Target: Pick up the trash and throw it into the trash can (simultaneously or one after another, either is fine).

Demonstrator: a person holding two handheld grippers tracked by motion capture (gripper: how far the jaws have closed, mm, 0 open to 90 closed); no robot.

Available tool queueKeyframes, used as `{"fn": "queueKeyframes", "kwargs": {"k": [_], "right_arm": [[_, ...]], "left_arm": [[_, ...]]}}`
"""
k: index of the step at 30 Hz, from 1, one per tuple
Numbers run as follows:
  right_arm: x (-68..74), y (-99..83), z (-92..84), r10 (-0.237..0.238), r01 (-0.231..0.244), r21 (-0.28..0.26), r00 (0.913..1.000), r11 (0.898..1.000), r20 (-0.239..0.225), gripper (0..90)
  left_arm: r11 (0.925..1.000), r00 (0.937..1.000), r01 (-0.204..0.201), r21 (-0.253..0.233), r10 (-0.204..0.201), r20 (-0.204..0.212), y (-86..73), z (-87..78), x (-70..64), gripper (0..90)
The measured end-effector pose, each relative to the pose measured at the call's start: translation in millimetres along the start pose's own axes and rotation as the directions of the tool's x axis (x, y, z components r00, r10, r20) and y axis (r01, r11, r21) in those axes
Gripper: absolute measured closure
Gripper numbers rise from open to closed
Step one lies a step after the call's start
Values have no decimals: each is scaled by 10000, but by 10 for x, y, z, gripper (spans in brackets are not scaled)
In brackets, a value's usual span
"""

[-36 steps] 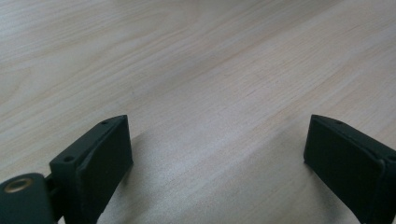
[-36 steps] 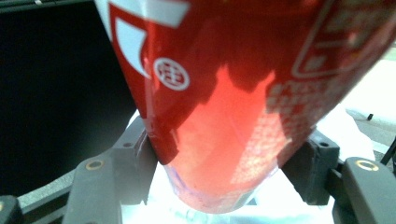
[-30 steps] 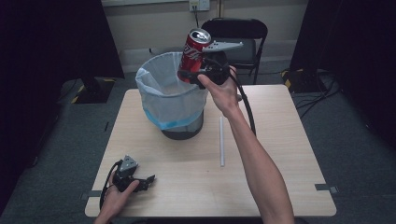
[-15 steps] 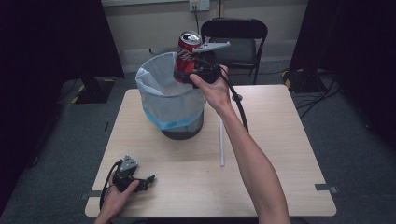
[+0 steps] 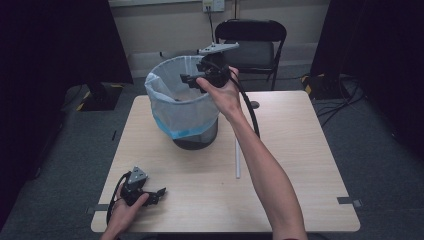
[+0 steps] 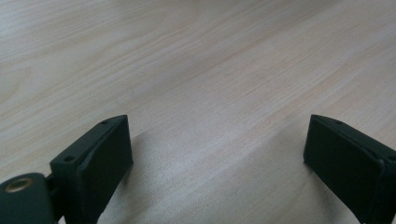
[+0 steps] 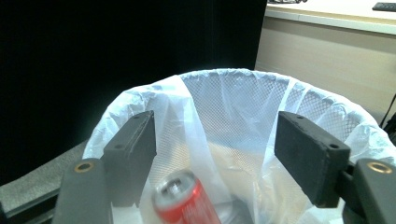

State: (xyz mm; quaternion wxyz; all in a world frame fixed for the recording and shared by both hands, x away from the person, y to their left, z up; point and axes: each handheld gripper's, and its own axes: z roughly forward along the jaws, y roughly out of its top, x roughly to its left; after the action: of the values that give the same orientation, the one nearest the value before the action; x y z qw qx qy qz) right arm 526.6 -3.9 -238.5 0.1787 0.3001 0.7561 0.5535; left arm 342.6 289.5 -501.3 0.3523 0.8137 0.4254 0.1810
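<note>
right gripper over the bin rim, jaws wide apart, nothing between them. red can sits inside the bin's white liner, below the jaws. left gripper resting on the table near the front-left corner, jaws apart too, empty. white stick lies mid-table, right of the bin

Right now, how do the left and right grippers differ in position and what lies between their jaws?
The left gripper sits low on the table near the front edge; the right gripper is held up over the bin. Between the left's jaws lies bare wood; the right's jaws frame the bin's liner and a red can inside. Both are open and hold nothing.
</note>
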Motion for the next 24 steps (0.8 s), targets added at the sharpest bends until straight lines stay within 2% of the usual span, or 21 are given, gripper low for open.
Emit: {"fn": "queueKeyframes", "kwargs": {"k": [9,17,24], "right_arm": [[-51,-56,-187,20,-19,-78,9998,10000,190,271],[-99,-127,-475,64,-50,-311,9990,9995,448,255],[-126,-273,-739,102,-85,-225,9969,9997,781,228]], "left_arm": [[10000,10000,-67,48,67,-11,1,-3,4,74],[9999,10000,-92,68,92,14,1,-5,7,74],[9999,9999,-108,79,108,13,1,-6,9,74]]}}
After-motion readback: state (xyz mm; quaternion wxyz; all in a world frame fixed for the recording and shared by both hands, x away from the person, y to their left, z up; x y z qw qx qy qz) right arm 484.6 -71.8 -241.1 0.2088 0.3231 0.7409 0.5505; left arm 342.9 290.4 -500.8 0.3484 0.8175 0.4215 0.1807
